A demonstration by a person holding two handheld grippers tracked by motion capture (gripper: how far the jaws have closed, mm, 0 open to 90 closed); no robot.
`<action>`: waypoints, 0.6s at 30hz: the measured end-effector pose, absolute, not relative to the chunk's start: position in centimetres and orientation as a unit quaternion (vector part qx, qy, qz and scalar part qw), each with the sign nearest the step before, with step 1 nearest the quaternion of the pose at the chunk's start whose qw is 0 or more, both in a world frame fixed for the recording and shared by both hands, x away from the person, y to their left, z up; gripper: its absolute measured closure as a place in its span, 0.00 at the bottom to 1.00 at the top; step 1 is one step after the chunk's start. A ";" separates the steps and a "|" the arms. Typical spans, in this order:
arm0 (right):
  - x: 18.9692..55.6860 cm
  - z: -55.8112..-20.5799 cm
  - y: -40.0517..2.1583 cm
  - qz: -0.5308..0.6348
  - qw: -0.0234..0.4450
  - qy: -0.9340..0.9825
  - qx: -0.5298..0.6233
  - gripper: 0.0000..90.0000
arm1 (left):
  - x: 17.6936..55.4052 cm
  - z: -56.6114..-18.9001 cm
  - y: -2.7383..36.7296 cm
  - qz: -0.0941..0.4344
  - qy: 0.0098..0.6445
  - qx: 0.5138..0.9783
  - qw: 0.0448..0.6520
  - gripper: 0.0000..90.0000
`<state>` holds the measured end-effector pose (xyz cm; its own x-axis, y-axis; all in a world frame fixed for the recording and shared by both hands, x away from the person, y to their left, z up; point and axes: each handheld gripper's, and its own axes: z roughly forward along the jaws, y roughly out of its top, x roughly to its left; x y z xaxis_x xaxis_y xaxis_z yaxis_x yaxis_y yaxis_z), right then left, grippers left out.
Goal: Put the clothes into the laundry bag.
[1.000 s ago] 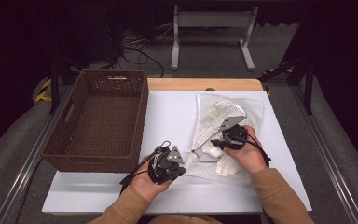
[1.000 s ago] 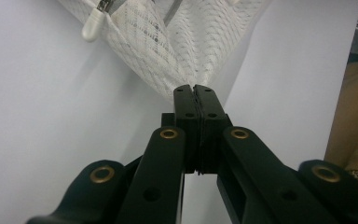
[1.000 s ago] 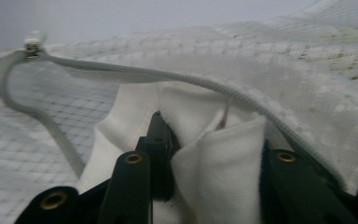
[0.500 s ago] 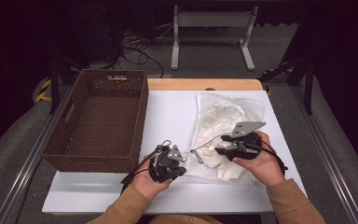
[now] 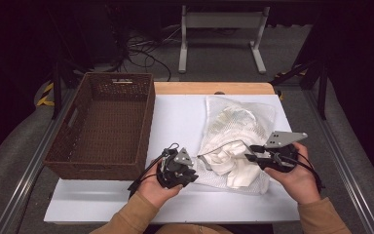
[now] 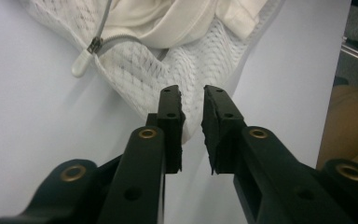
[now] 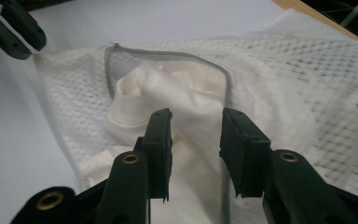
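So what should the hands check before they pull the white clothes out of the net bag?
1. Zip open: the mesh laundry bag gapes along its grey zipper. Ok.
2. White garment reachable through the opening. Ok.
3. Left gripper pinning the bag's edge: its jaws have just been opening, with mesh between them but not clamped. Not ok.
4. Right gripper gripping the garment: jaws apart, cloth in front, not pinched. Not ok.
5. Wicker basket ready for the garment: empty, beside the bag. Ok.
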<state>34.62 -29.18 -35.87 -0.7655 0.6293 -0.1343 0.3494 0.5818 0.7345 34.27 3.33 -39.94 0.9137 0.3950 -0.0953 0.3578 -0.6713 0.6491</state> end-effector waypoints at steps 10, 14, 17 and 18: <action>36.1 -37.7 -29.9 0.332 0.205 0.868 0.307 0.69 | 34.4 -39.0 1.6 0.025 0.190 0.910 0.368 0.72; 36.9 -38.2 -29.5 0.317 0.207 0.872 0.311 0.71 | 34.4 -38.7 1.0 0.025 0.185 0.909 0.373 0.71; 37.3 -38.4 -29.4 0.310 0.201 0.875 0.313 0.85 | 34.4 -38.6 0.7 0.021 0.184 0.909 0.374 0.71; 37.3 -38.3 -29.4 0.309 0.201 0.876 0.312 0.88 | 34.4 -38.6 0.7 0.022 0.185 0.908 0.374 0.71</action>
